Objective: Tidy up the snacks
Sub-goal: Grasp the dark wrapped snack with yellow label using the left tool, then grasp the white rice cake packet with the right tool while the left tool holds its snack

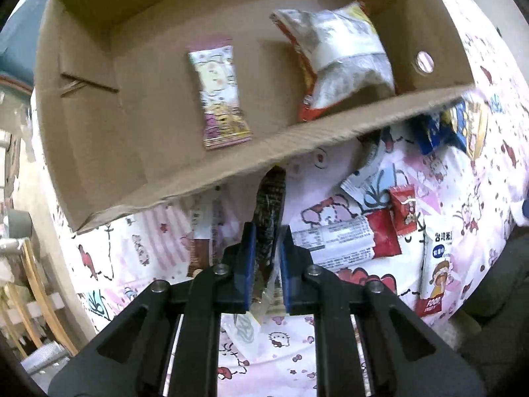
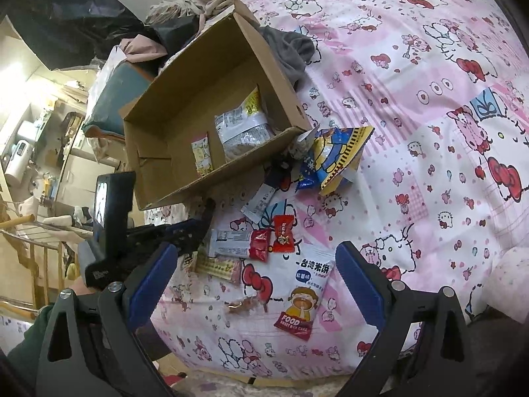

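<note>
My left gripper [image 1: 267, 241] is shut on a dark brown snack bar [image 1: 269, 211], held upright just in front of the near wall of the open cardboard box [image 1: 231, 162]. The box holds a pink cartoon packet [image 1: 218, 94] and a large white-and-red snack bag [image 1: 340, 56]. In the right wrist view the left gripper [image 2: 205, 215] shows beside the box [image 2: 158, 139]. My right gripper [image 2: 254, 278] is open and empty above loose snacks on the bed: a rice cake packet [image 2: 302, 294], a red candy [image 2: 283, 238], a white-and-red bar [image 2: 238, 246] and a blue-and-yellow bag [image 2: 334, 155].
The bed has a pink cartoon sheet [image 2: 413, 132]. A grey cloth [image 2: 291, 53] lies behind the box. A black bag [image 2: 76, 23] and clutter lie at the far left. A wooden rack [image 2: 36, 258] stands beside the bed edge.
</note>
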Demonstrator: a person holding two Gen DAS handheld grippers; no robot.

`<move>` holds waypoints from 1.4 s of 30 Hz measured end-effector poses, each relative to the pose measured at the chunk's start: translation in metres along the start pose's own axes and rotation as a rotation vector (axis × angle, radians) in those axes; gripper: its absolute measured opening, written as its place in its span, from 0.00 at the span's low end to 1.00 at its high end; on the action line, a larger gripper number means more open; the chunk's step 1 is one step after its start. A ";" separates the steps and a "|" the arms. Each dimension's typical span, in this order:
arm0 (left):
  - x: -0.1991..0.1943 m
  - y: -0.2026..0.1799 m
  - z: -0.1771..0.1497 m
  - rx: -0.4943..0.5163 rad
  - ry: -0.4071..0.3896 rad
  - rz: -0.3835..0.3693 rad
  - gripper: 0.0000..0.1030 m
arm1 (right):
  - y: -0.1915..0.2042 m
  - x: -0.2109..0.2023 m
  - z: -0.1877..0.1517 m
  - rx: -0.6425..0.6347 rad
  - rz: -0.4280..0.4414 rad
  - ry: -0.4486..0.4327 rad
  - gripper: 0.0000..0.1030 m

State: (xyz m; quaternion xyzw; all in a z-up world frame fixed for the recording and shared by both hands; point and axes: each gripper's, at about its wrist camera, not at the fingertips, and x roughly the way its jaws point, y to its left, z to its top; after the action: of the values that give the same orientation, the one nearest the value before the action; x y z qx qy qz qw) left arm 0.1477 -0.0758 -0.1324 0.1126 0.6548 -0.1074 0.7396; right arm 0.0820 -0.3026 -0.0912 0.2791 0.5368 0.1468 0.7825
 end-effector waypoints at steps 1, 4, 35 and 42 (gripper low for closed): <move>0.001 0.000 -0.001 0.001 0.009 0.009 0.11 | 0.000 -0.001 -0.001 -0.003 -0.002 -0.001 0.96; 0.011 -0.005 0.002 0.058 0.033 0.059 0.16 | -0.002 -0.001 -0.001 0.006 -0.003 -0.001 0.96; -0.076 0.046 -0.082 -0.193 -0.140 -0.206 0.08 | -0.016 -0.004 0.002 0.066 -0.015 -0.011 0.96; -0.075 0.078 -0.096 -0.348 -0.184 -0.231 0.08 | -0.020 0.028 -0.008 0.091 -0.093 0.139 0.85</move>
State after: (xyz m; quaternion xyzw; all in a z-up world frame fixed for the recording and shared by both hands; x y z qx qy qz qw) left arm 0.0717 0.0285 -0.0674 -0.1027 0.6018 -0.0867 0.7873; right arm 0.0838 -0.3017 -0.1270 0.2782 0.6083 0.1047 0.7359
